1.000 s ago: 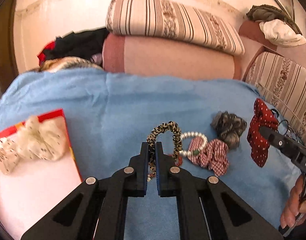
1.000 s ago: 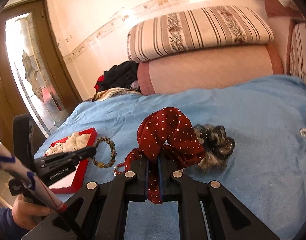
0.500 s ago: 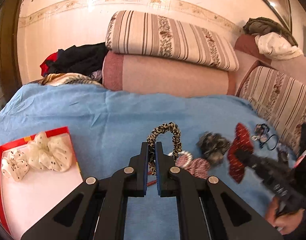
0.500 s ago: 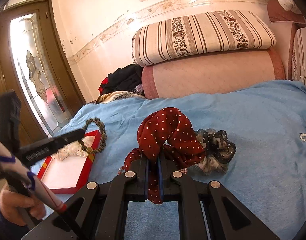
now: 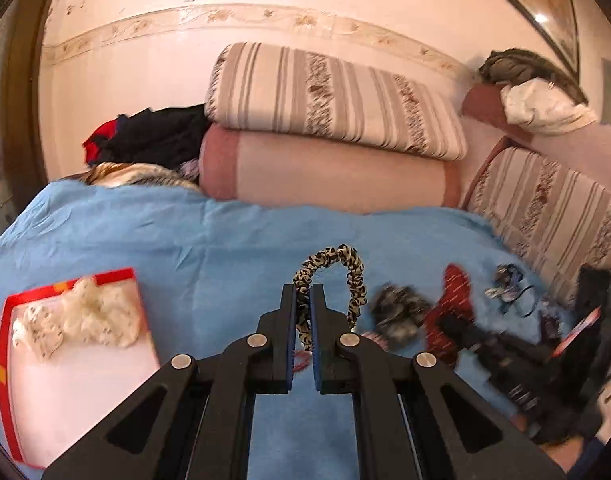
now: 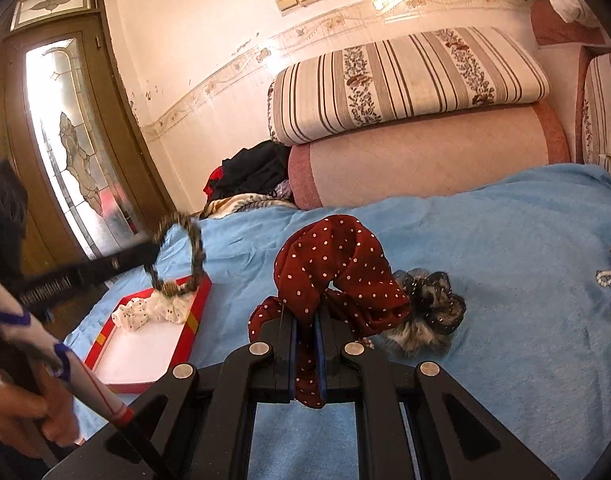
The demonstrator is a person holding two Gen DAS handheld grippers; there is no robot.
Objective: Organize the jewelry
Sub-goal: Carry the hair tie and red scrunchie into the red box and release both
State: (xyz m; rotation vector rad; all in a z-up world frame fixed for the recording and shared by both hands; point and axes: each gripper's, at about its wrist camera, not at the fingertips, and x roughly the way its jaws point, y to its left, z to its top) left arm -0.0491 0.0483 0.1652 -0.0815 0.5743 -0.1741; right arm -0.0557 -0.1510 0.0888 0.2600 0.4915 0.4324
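My left gripper (image 5: 303, 294) is shut on a leopard-print scrunchie (image 5: 351, 270) and holds it up above the blue blanket. It shows blurred in the right wrist view (image 6: 185, 256), over the red-rimmed white tray (image 6: 195, 312). The tray (image 5: 7, 344) holds a white dotted scrunchie (image 5: 85, 316). My right gripper (image 6: 305, 312) is shut on a dark red polka-dot scrunchie (image 6: 337, 264), just above the blanket. A grey-black scrunchie (image 6: 429, 312) lies beside it on the right.
Striped and pink cushions (image 6: 405, 120) line the back of the blanket. A pile of dark clothes (image 6: 249, 172) lies at the back left. More small jewelry (image 5: 509, 284) lies at the right edge. A glass door (image 6: 73, 140) stands at left.
My left gripper has lifted the leopard scrunchie off the blanket and carried it left toward the tray. My right gripper has raised the red scrunchie a little.
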